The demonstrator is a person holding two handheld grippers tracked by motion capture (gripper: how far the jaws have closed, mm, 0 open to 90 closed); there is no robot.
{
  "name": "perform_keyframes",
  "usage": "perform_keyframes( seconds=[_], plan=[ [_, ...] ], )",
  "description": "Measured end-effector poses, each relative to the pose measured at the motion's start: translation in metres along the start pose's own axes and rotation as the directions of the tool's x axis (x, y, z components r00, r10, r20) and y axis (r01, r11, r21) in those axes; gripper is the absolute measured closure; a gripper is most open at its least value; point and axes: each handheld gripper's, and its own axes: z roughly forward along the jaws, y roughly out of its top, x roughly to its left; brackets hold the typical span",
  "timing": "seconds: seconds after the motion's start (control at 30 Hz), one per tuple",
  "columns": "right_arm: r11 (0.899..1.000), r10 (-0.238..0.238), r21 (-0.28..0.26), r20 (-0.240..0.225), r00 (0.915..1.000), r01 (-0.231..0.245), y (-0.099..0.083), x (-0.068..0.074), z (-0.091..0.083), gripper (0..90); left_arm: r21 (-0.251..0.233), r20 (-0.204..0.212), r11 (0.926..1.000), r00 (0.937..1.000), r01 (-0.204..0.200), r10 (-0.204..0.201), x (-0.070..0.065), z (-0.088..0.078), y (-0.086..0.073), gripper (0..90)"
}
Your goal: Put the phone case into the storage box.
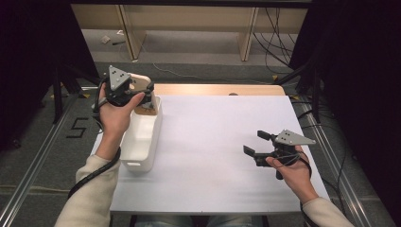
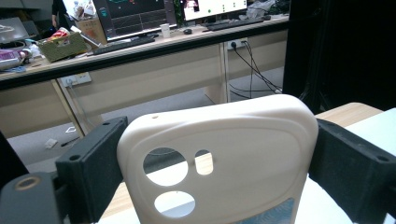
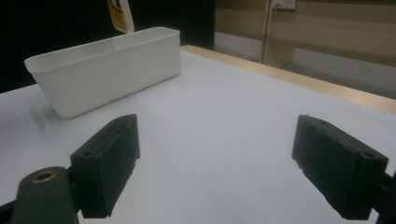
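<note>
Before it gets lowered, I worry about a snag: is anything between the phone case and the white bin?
Nothing visible: the phone case, clamped in the left tool, hangs over the white bin's far end, whose inside looks bare.

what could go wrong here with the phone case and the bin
1. The left gripper clamps the phone case by its side edges alone, so the smooth, rounded shell could slip or twist out.
2. The case hangs over the far end of the bin, near its rim; released off-centre, it might catch the rim or land on the table.
3. The bin sits at the table's left edge, so a knock could push it off.
</note>
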Motion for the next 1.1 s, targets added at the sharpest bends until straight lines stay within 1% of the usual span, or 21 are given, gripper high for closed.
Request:
perform_keyframes(
  seconds=[0.7,1.1],
  plan=[
    [1.000,0.001,-0.001,-0.001,1.0000,-0.001,0.000,0.000,0.000,16.0,0.012,-0.001,0.9999,1.0000,-0.002,0.002,0.001,0.005,-0.006,9.7],
    [1.000,0.000,0.003,-0.004,1.0000,0.000,-0.001,0.000,0.001,16.0,0.020,-0.001,0.9998,1.0000,-0.001,0.001,0.005,0.008,-0.010,9.6]
  ],
)
